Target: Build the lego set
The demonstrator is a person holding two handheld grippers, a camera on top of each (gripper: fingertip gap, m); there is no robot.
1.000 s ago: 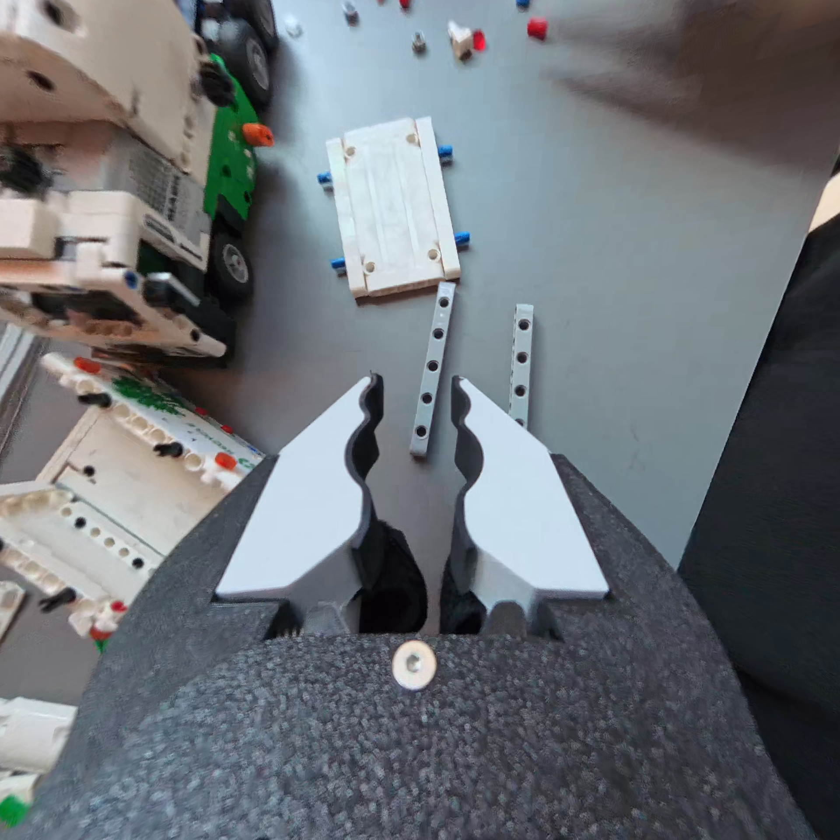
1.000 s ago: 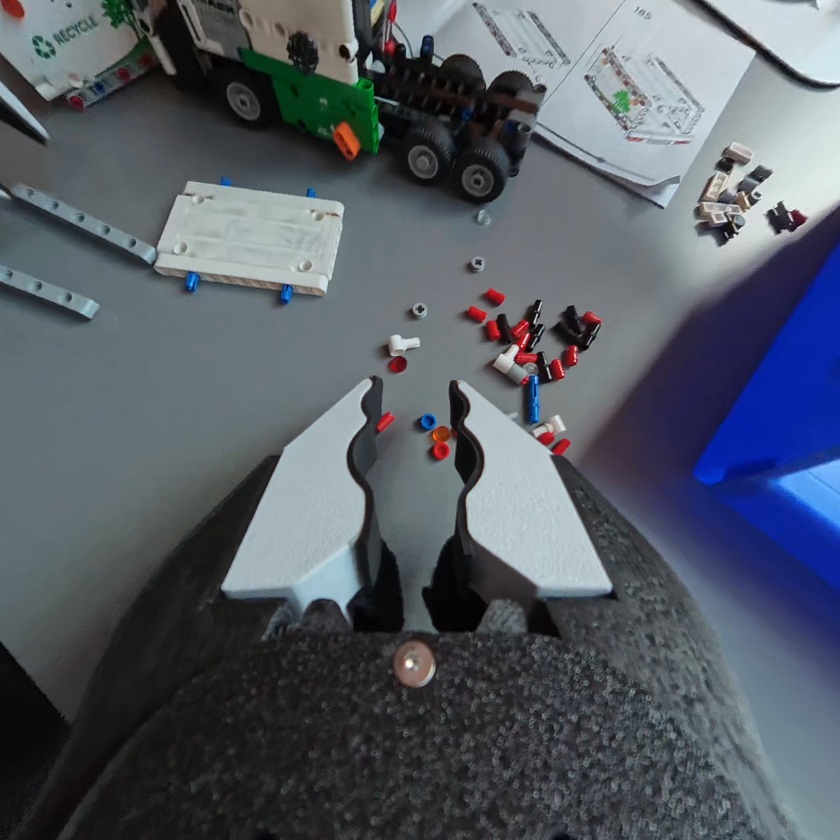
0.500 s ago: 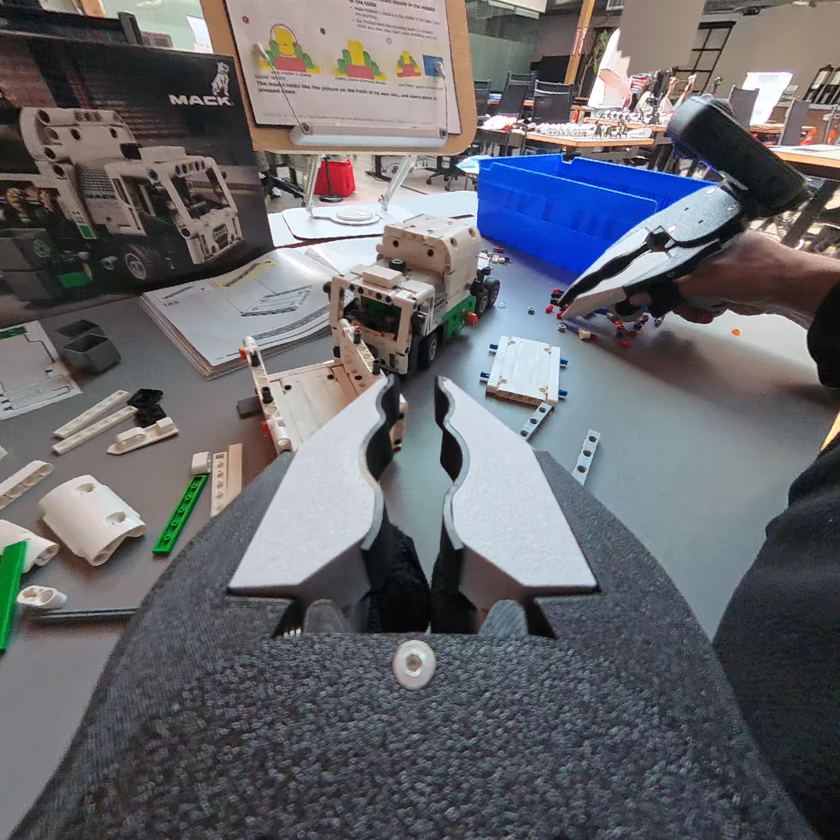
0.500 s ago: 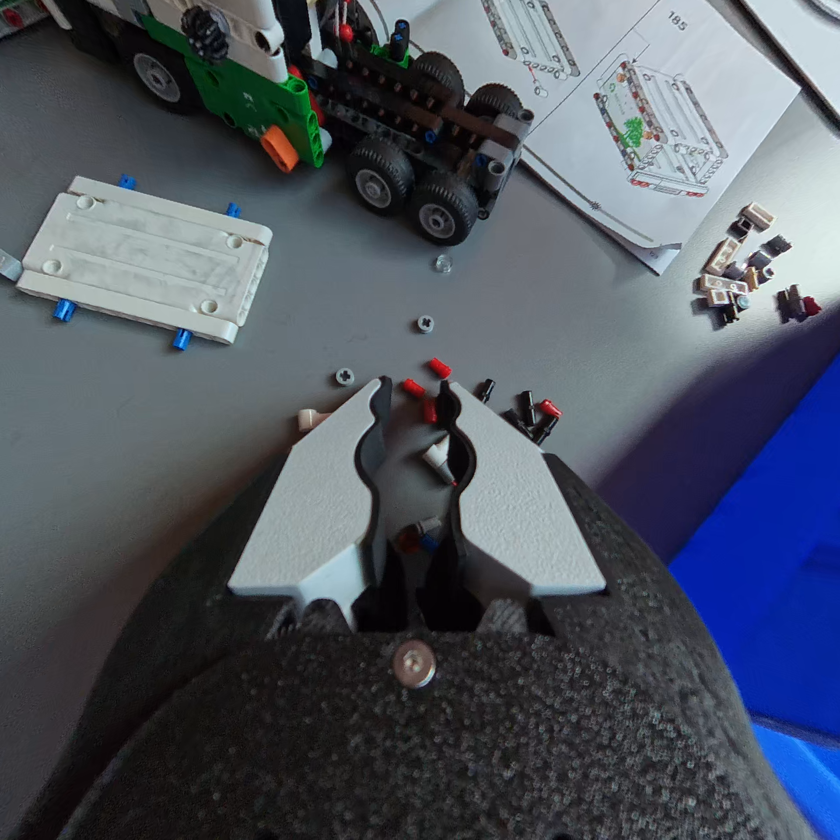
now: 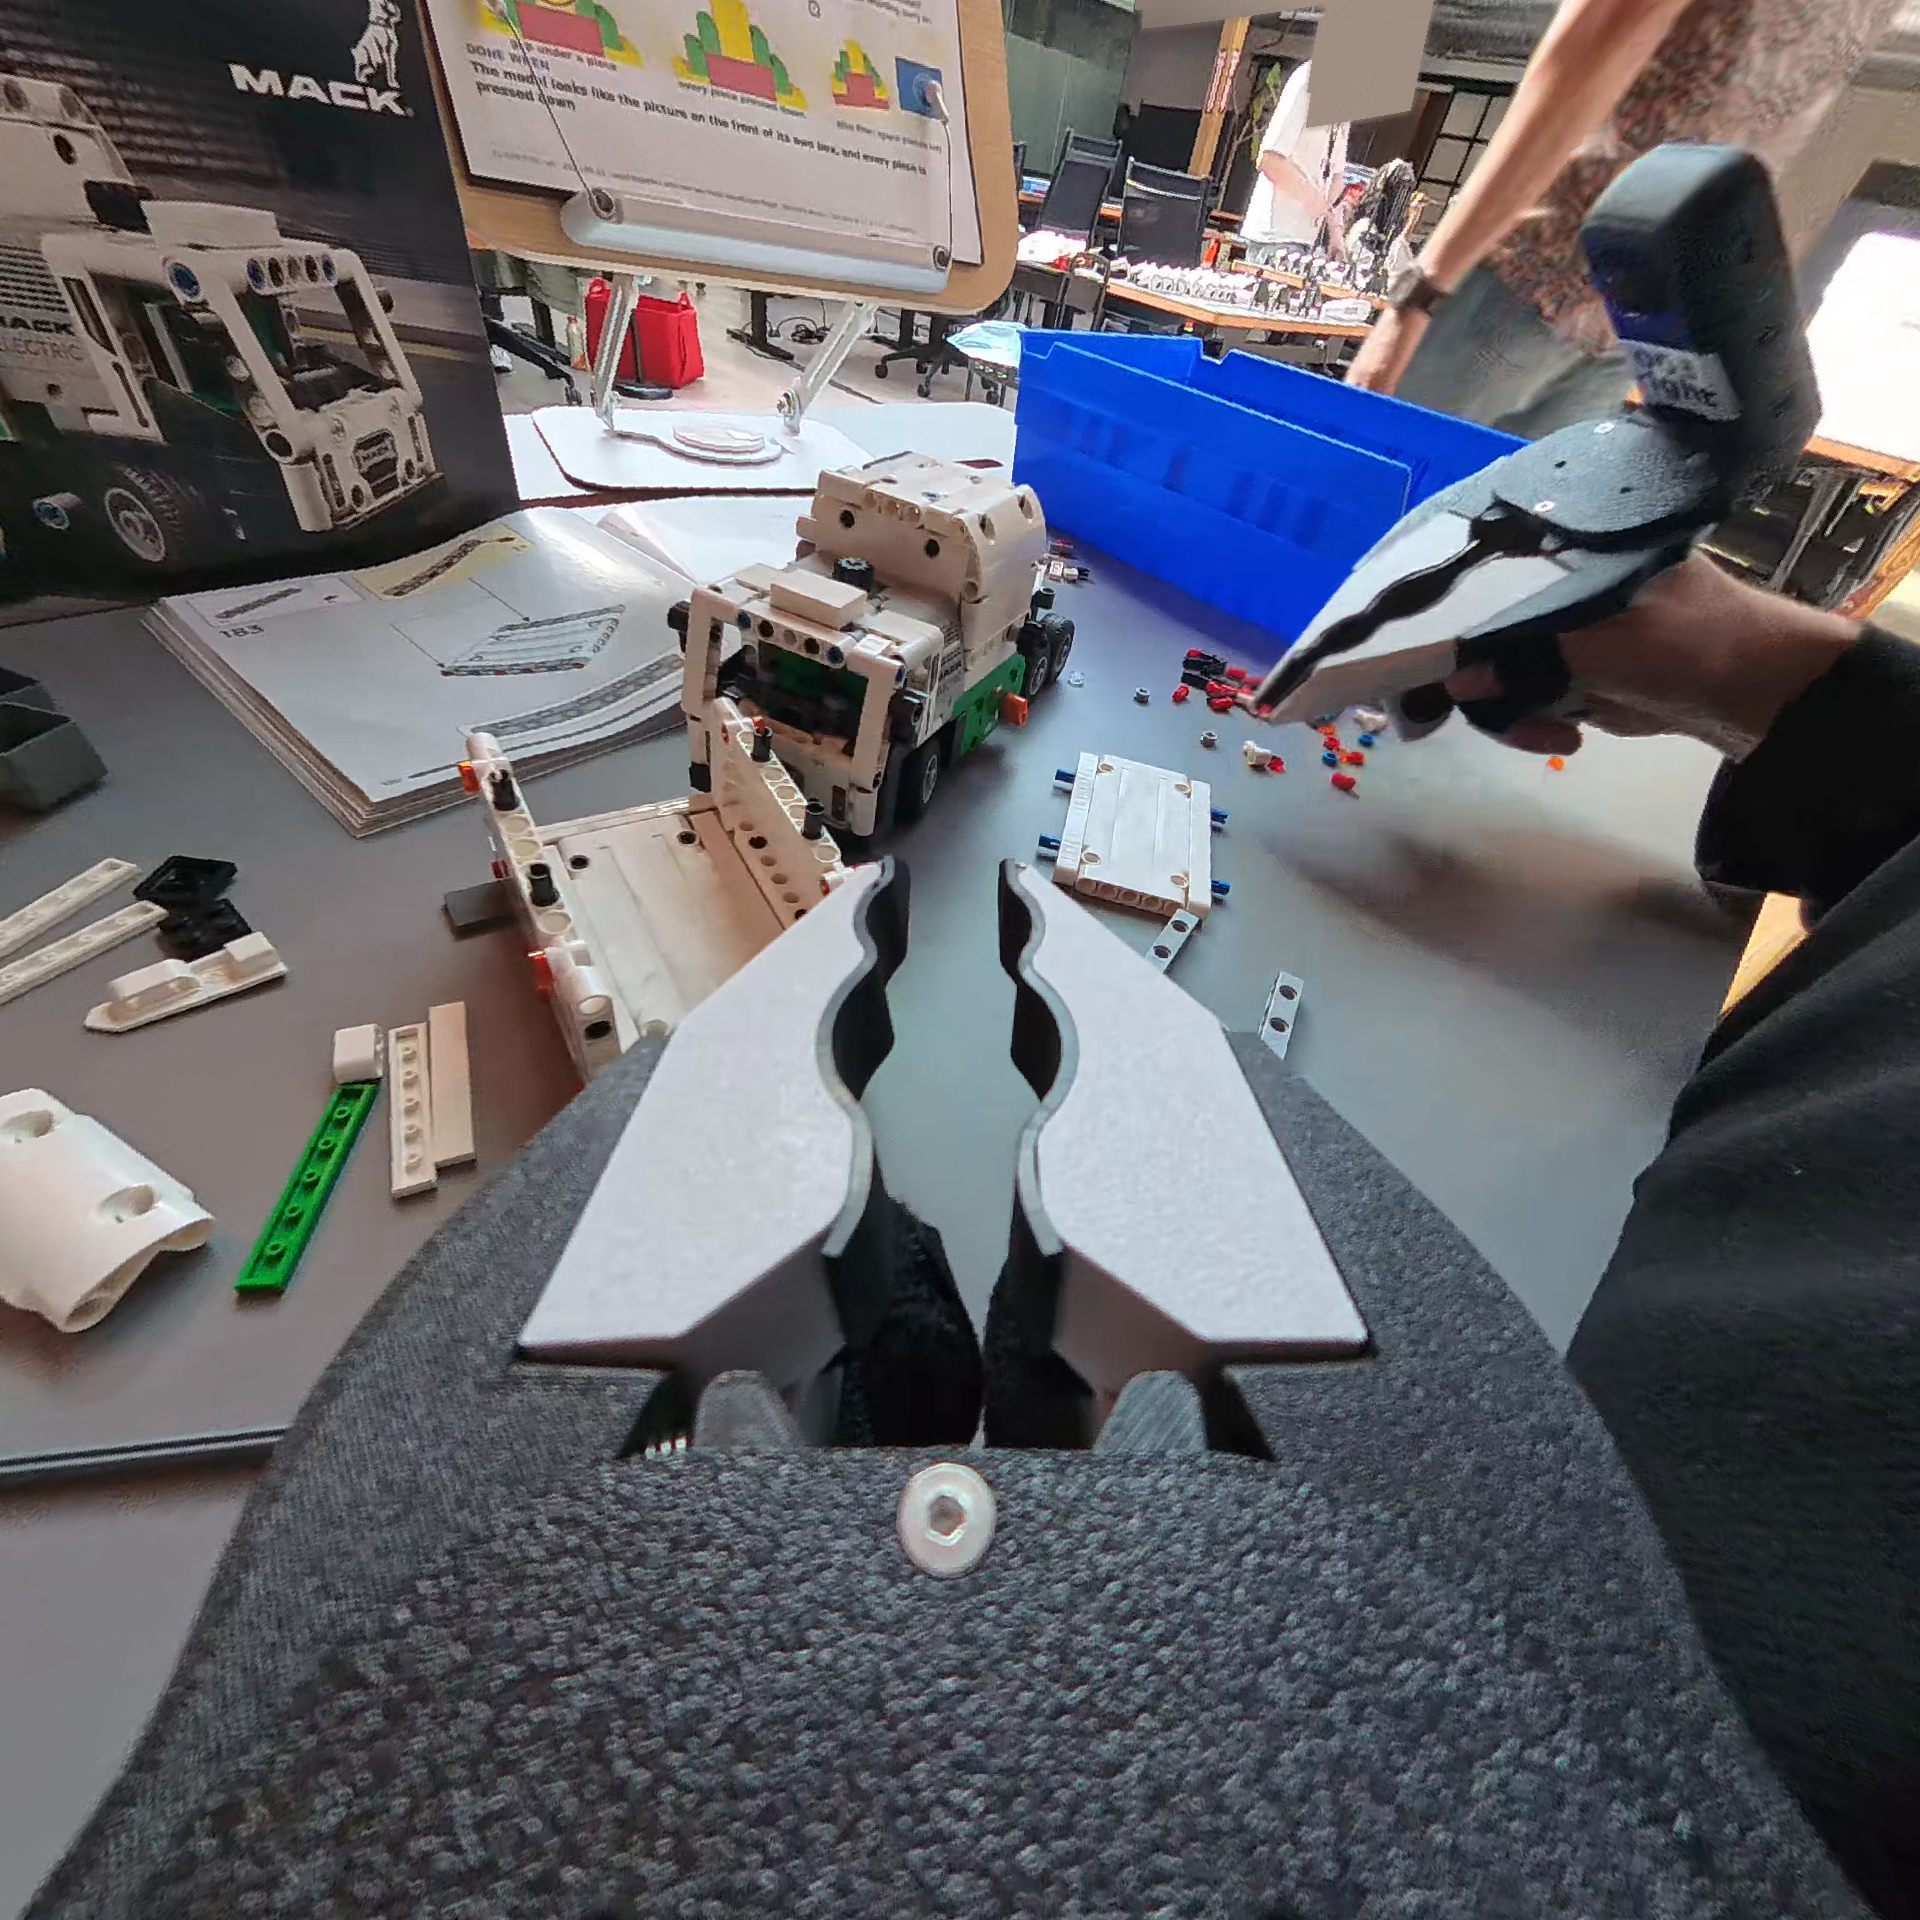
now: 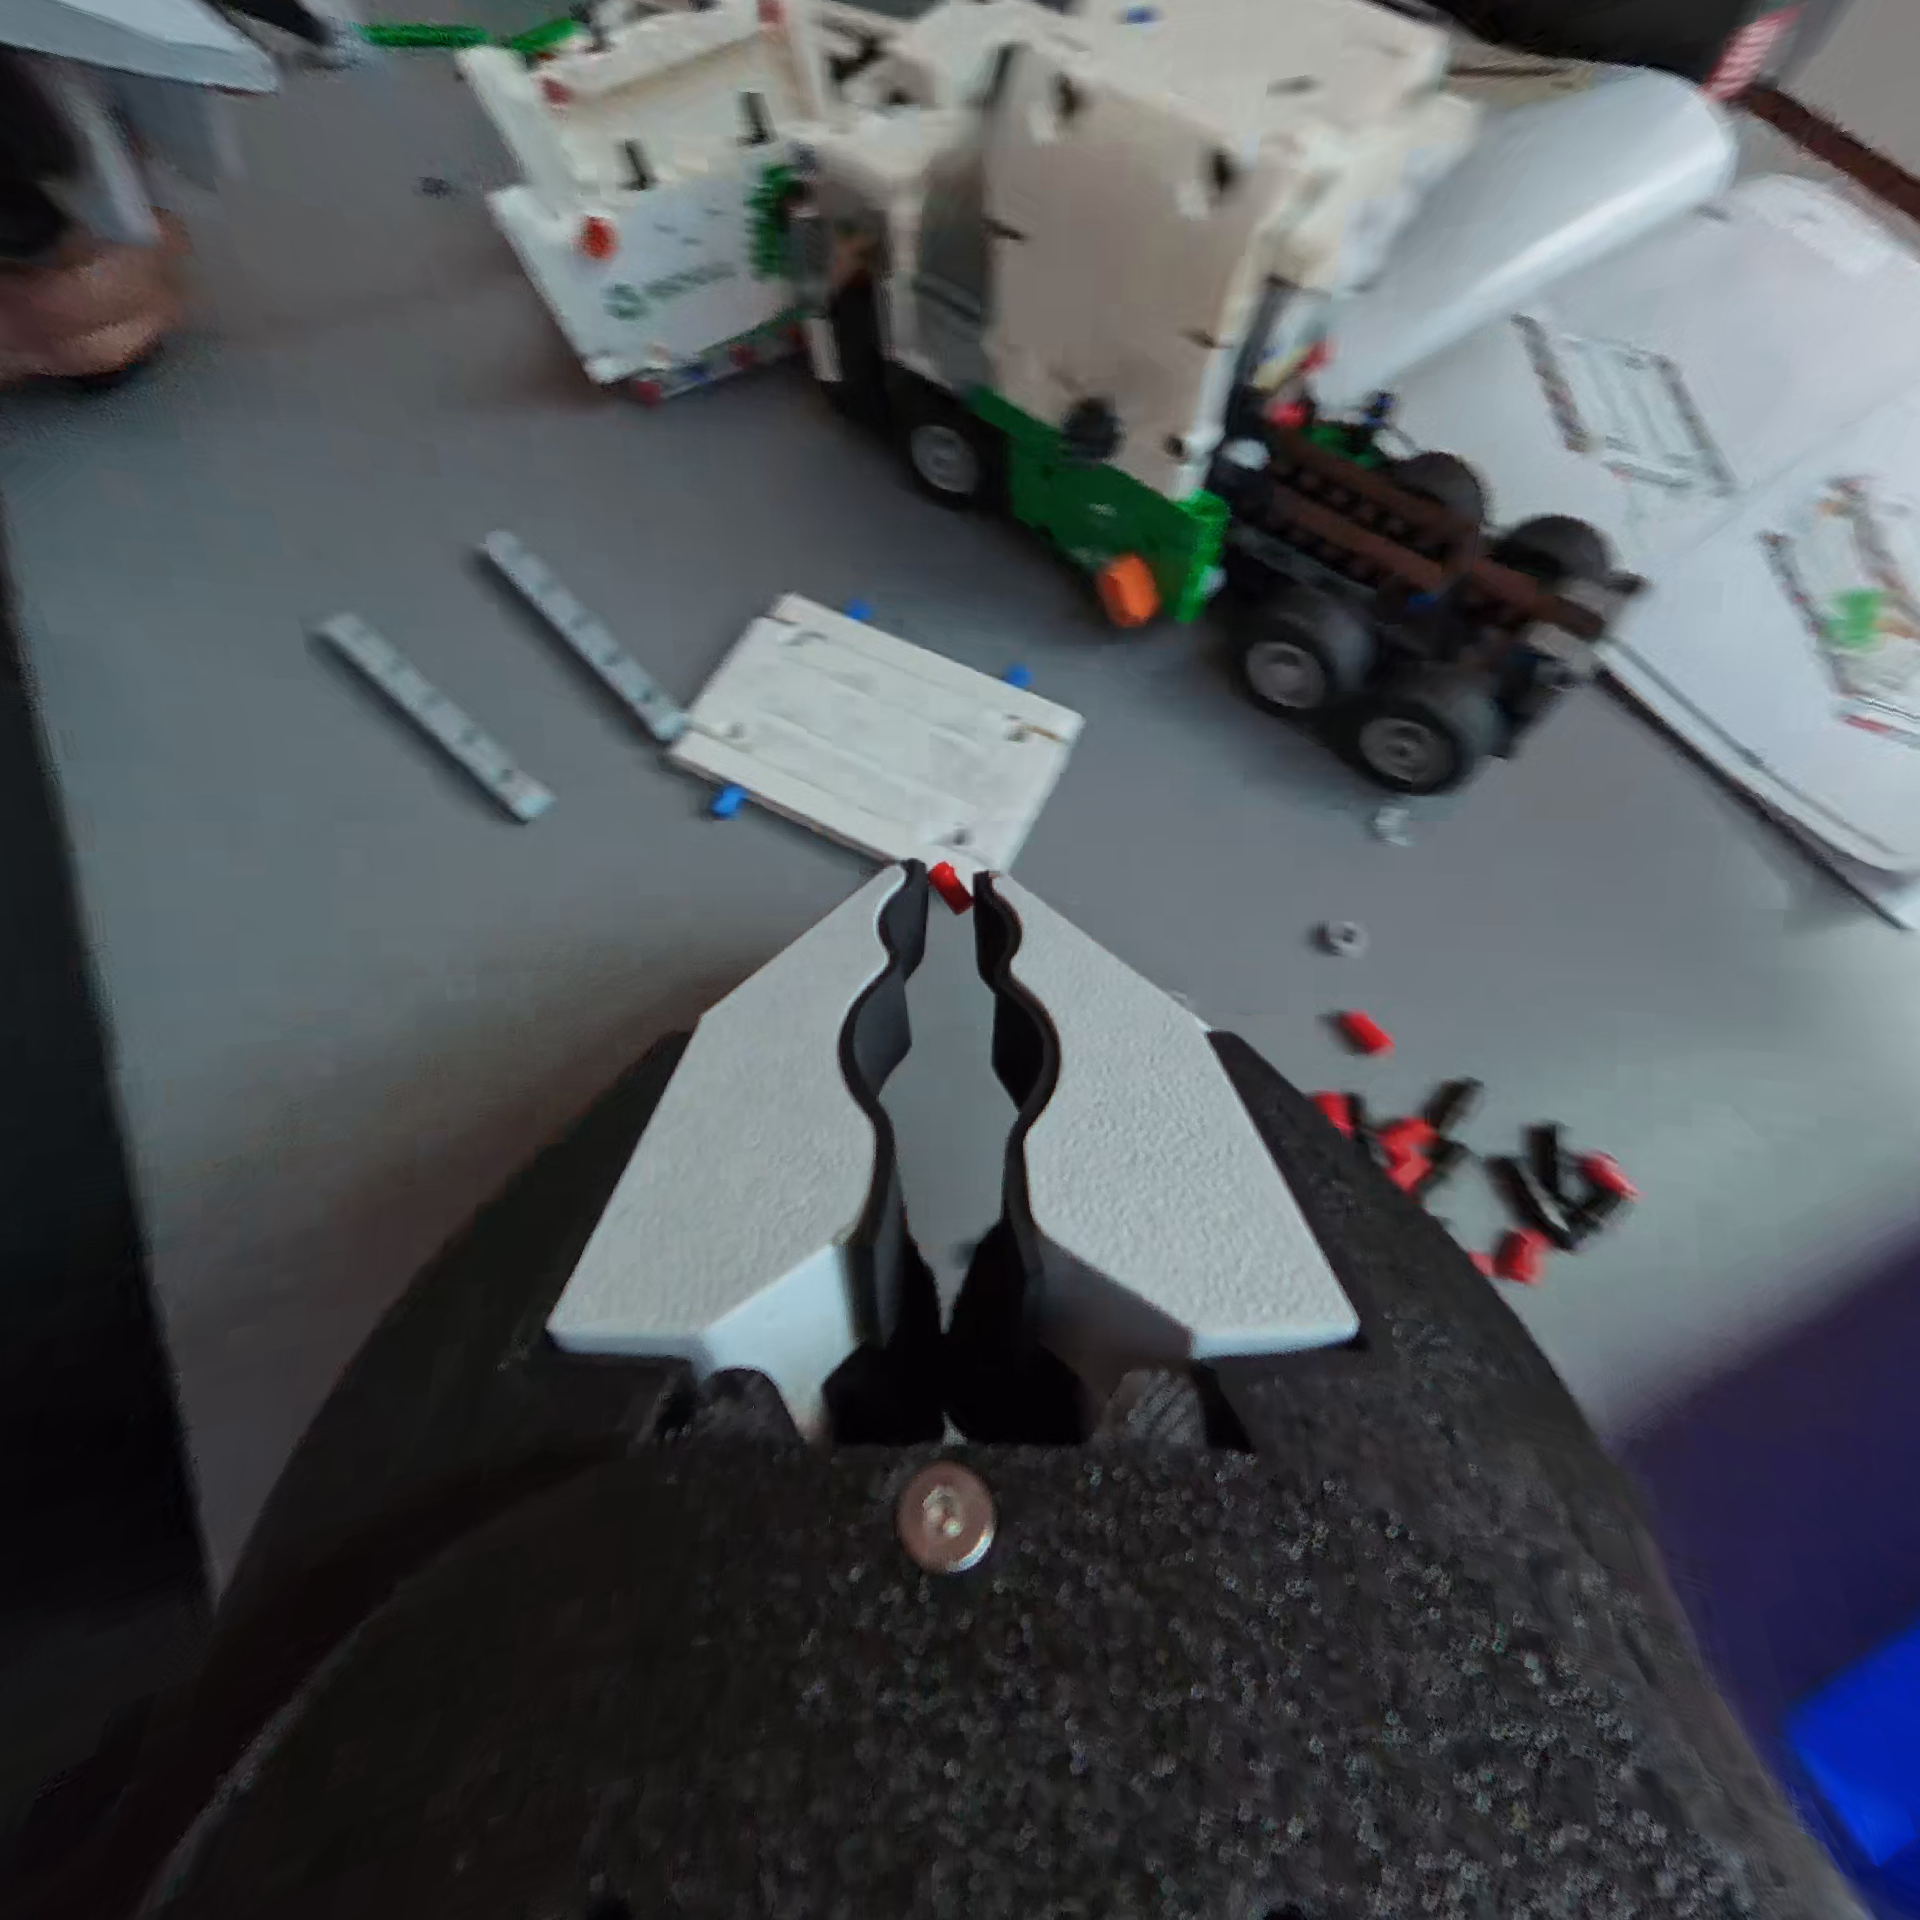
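On the grey table (image 5: 1455, 1091), loose parts surround the truck (image 5: 883, 644).

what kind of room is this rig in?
Likely a shared workshop or lab in an open office, not a home. Behind the grey table with the lego truck stand rows of long tables with black office chairs, other people at work, and a blue parts bin.

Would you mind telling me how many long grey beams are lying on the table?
2. One grey beam ends against the white panel; the other grey beam lies parallel, farther from it. Others may be hidden.
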